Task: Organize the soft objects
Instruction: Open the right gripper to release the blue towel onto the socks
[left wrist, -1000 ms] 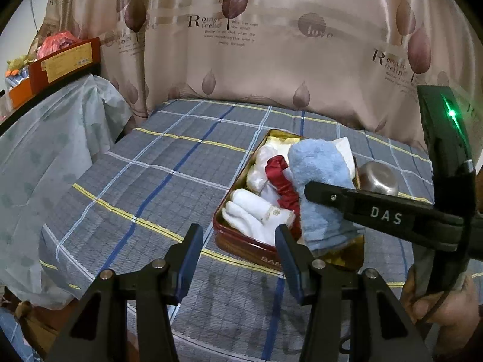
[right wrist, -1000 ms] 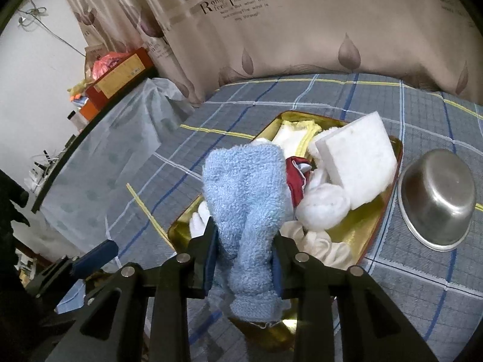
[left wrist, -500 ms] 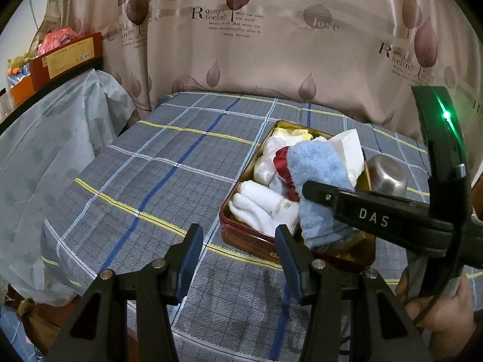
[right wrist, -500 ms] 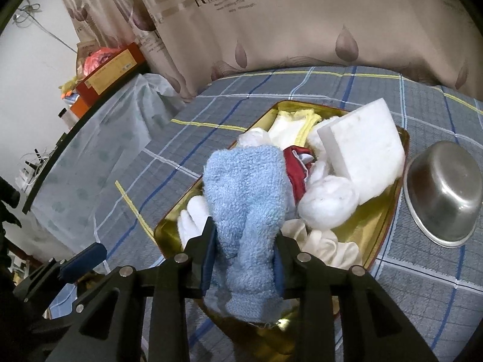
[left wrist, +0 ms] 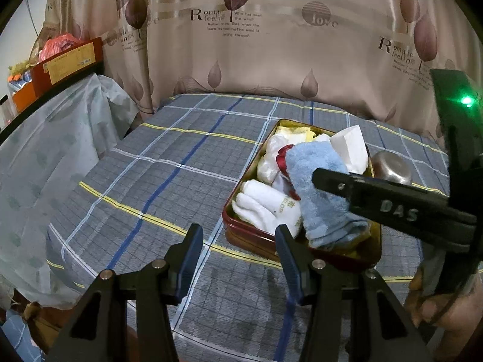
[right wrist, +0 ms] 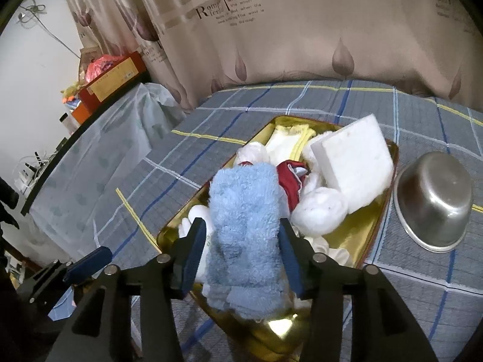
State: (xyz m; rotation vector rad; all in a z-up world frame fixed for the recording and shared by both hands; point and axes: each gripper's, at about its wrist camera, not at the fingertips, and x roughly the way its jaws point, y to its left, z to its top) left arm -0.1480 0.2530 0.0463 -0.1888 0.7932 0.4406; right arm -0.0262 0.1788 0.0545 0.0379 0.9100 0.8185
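Right gripper [right wrist: 241, 250], jaws closed on a folded blue towel [right wrist: 246, 229] held above the near end of a gold tin [right wrist: 389, 163]. The towel's lower end hangs toward the tin floor; whether it touches cannot be told. Left gripper [left wrist: 238, 253], jaws wide and holding nothing, poised over the plaid cloth [left wrist: 151, 181] just beside the tin's near left corner.

Tin contents: white socks [left wrist: 265, 205] at the near left corner; a white sponge block [right wrist: 353, 163] tilted against the right wall; a white ball [right wrist: 320, 211] just in front of the block; a red cloth [right wrist: 291, 178] at the centre, partly behind the towel; a yellow-edged cloth [right wrist: 289, 141] at the far end.

A steel bowl [right wrist: 434, 199] sits tilted on the plaid cloth just beside the tin's right wall. A beige curtain [left wrist: 271, 45] printed with leaves hangs along the far edge of the plaid cloth.
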